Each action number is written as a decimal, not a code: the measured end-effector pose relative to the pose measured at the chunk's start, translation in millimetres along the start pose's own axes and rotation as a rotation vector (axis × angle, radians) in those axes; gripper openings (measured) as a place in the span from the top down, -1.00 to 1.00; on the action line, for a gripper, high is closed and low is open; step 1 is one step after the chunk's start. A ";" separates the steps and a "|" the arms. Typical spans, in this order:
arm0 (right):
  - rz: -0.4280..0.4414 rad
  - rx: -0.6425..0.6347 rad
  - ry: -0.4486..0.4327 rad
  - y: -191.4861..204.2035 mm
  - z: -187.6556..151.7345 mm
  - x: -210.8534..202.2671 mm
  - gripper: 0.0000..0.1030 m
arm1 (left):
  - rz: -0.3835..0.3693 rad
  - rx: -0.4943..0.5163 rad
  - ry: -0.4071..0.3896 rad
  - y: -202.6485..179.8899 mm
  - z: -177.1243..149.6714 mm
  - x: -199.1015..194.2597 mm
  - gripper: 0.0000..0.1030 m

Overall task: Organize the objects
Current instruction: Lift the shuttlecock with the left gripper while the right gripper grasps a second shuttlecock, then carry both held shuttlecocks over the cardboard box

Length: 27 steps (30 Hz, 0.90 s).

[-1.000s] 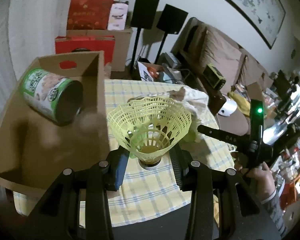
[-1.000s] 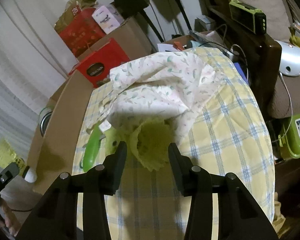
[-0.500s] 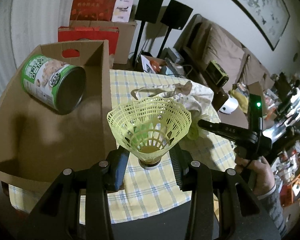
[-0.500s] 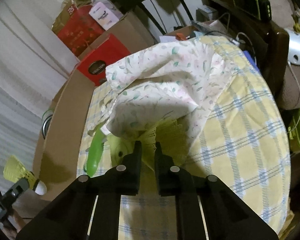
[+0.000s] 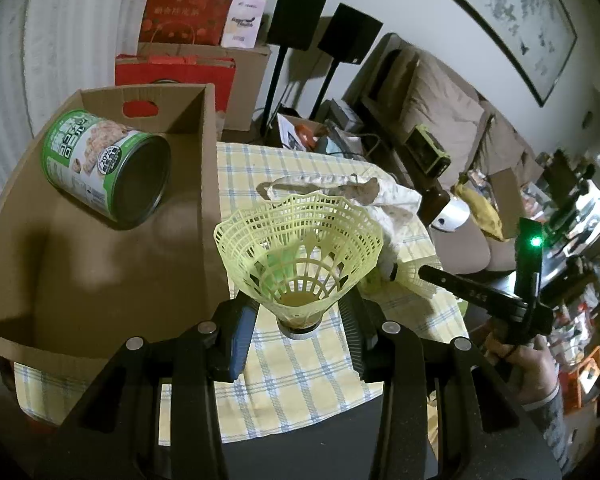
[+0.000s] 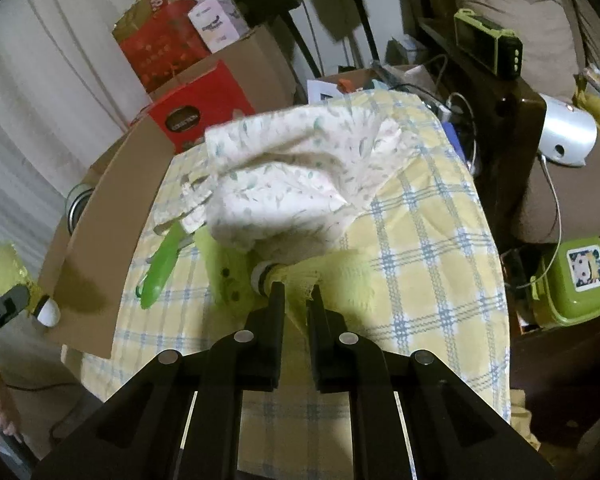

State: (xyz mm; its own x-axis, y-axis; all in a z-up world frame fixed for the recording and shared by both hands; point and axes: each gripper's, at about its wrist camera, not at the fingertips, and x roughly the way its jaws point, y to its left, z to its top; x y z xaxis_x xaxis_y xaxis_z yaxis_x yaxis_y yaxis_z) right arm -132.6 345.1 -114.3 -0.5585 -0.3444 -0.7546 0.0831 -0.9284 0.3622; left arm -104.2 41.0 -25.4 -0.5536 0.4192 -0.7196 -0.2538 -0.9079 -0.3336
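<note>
Left gripper [image 5: 300, 330] grasps a shuttlecock [image 5: 298, 256] by its cork, near the box [image 5: 204, 184]; right gripper [image 6: 296, 300] seems clenched on another shuttlecock's [image 6: 300, 276] skirt.

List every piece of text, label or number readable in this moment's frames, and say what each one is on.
"20%": on the green can lying in the cardboard box; the rest of its label is too small to read.
"Health": on the white paper bag; the line above it is blurred.
Gold characters on the red gift bag: not legible.
Round dark logo on the red box: blurred.
Small marking on the right gripper: unreadable.
</note>
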 end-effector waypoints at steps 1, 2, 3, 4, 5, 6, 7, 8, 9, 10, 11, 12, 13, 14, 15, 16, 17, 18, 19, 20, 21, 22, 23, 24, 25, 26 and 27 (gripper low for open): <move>0.001 -0.001 -0.004 1.6 -0.1 -2.6 0.82 | -0.001 0.002 0.000 -0.5 0.1 -0.7 0.28; -0.002 -0.003 -0.007 2.7 -0.6 -4.5 0.82 | 0.000 0.003 -0.001 -0.6 0.1 -1.7 0.28; -0.007 -0.010 -0.012 4.8 -0.5 -7.1 0.82 | 0.001 0.004 -0.002 -0.8 -0.6 -2.8 0.28; -0.010 -0.013 -0.015 5.4 -0.9 -8.9 0.82 | 0.002 0.004 -0.004 -0.8 -1.0 -4.0 0.28; -0.010 -0.016 -0.017 6.1 -1.8 -11.4 0.82 | 0.005 0.004 -0.006 0.1 -0.9 -5.4 0.28; -0.007 -0.017 -0.016 7.4 -2.1 -12.1 0.82 | 0.006 0.004 -0.007 0.9 -1.0 -6.1 0.28; -0.005 -0.018 -0.010 8.1 -3.5 -13.3 0.82 | 0.007 0.003 -0.007 1.2 -1.1 -6.7 0.28; -0.012 -0.022 -0.005 8.3 -4.7 -14.1 0.82 | 0.006 0.001 -0.006 2.0 -1.4 -7.3 0.28; -0.033 -0.032 -0.002 8.9 -5.9 -15.3 0.82 | 0.006 0.000 -0.006 1.8 -1.9 -7.6 0.28; -0.055 -0.041 -0.007 9.9 -7.0 -17.5 0.76 | 0.005 0.002 -0.006 1.1 -2.6 -7.9 0.28; -0.078 -0.049 -0.014 10.1 -7.5 -19.6 0.74 | 0.005 0.002 -0.005 1.7 -2.0 -7.5 0.28; -0.097 -0.056 -0.022 9.9 -7.9 -22.0 0.74 | 0.004 0.004 -0.004 1.9 -2.2 -7.6 0.28; -0.115 -0.061 -0.032 10.1 -7.0 -24.8 0.71 | 0.003 0.007 -0.002 1.7 -2.5 -7.6 0.28; -0.129 -0.066 -0.039 10.4 -5.4 -27.2 0.59 | 0.003 0.010 -0.002 1.0 -3.3 -8.0 0.28; -0.144 -0.072 -0.045 11.0 -4.1 -29.3 0.52 | 0.002 0.012 -0.001 0.4 -4.1 -8.3 0.28; -0.173 -0.088 -0.057 12.9 -1.3 -32.4 0.37 | 0.001 0.014 0.001 0.2 -4.5 -8.4 0.28; -0.192 -0.104 -0.065 14.7 0.9 -34.2 0.30 | 0.000 0.015 0.001 -0.5 -5.2 -8.5 0.28; -0.206 -0.118 -0.067 15.9 2.8 -35.1 0.29 | 0.000 0.016 0.003 -0.6 -5.2 -8.3 0.28; -0.222 -0.137 -0.070 18.0 6.6 -35.8 0.27 | 0.000 0.017 0.004 -1.2 -6.2 -8.2 0.28; -0.223 -0.152 -0.072 20.0 9.0 -35.7 0.23 | 0.000 0.018 0.005 -1.7 -6.8 -8.0 0.28; -0.215 -0.177 -0.065 23.5 12.1 -33.5 0.18 | -0.001 0.020 0.007 -2.2 -6.7 -7.4 0.28; -0.205 -0.206 -0.050 26.0 13.8 -30.7 0.04 | -0.002 0.021 0.009 -3.2 -7.2 -6.9 0.28; -0.196 -0.234 -0.033 29.6 15.5 -26.1 -0.02 | -0.004 0.023 0.013 -3.4 -7.2 -6.1 0.28; -0.189 -0.259 -0.018 32.7 16.7 -21.0 -0.02 | -0.005 0.026 0.016 -4.6 -7.6 -5.5 0.28; -0.174 -0.292 0.015 36.8 18.6 -11.0 -0.03 | -0.007 0.028 0.018 -5.8 -8.4 -5.5 0.28; -0.168 -0.308 0.040 37.8 20.4 -4.2 -0.02 | -0.009 0.030 0.020 -7.0 -9.1 -5.3 0.28; -0.168 -0.329 0.066 38.4 22.7 4.4 -0.02 | -0.010 0.031 0.022 -7.4 -9.2 -5.3 0.28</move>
State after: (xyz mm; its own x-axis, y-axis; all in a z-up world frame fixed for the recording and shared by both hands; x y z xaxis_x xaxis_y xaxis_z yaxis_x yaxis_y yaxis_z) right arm -150.7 311.1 -91.3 -0.5331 -0.1820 -0.8262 0.2620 -0.9641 0.0433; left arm -92.2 45.5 -24.7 -0.5337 0.4275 -0.7297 -0.2836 -0.9033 -0.3218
